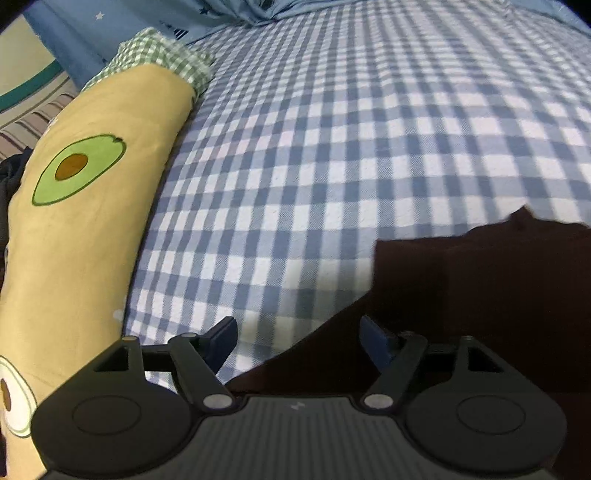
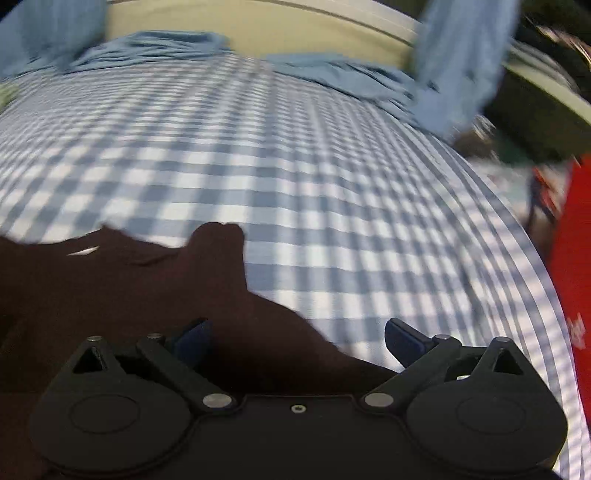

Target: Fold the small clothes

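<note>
Left wrist view: the left hand-held gripper (image 1: 298, 341) stands released, jaws wide apart and nothing pinched between them. Its right pad hangs over the edge of a dark maroon garment (image 1: 480, 295) that lies flat on the blue-and-white checked bed sheet (image 1: 314, 166); its left pad is over bare sheet. To the left a long yellow pillow (image 1: 85, 240) printed with avocados lies along the sheet's edge, its far end trimmed in green gingham. Beyond, crumpled light blue fabric (image 1: 240, 14) bunches at the far side of the bed.

Right wrist view: the right hand-held gripper (image 2: 298, 341) is likewise released, jaws spread wide, the left pad over the same garment (image 2: 129, 295), the right pad over the sheet (image 2: 332, 166). The picture is blurred. A red object (image 2: 576, 258) stands at the right edge, too blurred to name. No container shows in either view.
</note>
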Demonstrator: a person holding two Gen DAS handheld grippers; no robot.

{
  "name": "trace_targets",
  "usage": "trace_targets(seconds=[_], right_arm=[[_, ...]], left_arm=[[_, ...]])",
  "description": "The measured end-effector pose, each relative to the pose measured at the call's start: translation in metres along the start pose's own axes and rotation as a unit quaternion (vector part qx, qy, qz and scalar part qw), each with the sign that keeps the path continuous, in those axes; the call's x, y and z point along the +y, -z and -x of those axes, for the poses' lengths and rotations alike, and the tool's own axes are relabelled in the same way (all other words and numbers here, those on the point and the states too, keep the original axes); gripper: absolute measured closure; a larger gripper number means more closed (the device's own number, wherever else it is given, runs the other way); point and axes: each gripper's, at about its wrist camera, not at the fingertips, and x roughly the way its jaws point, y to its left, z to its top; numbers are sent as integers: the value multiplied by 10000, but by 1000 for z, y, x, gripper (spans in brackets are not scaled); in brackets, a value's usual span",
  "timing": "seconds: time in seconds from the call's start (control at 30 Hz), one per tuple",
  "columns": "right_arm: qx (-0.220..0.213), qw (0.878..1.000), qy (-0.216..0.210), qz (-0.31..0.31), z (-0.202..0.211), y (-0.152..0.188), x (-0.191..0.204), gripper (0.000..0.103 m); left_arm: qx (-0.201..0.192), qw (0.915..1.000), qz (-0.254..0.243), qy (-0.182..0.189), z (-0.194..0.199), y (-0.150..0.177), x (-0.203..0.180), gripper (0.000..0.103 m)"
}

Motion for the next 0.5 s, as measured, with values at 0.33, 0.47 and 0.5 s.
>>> trace_targets(seconds=[0.33,0.47,0.5], right_arm=[[417,9980,455,168,-1,12,-15,1],[516,9964,673,65,4,25,-19,1],[427,9971,631,-28,11,29,-20,1]], left_arm=[[139,9982,573,-74,11,30,28,12],[8,9973,735,-86,34,48,41,6],[-45,9969,786,-88,41,55,45,5]])
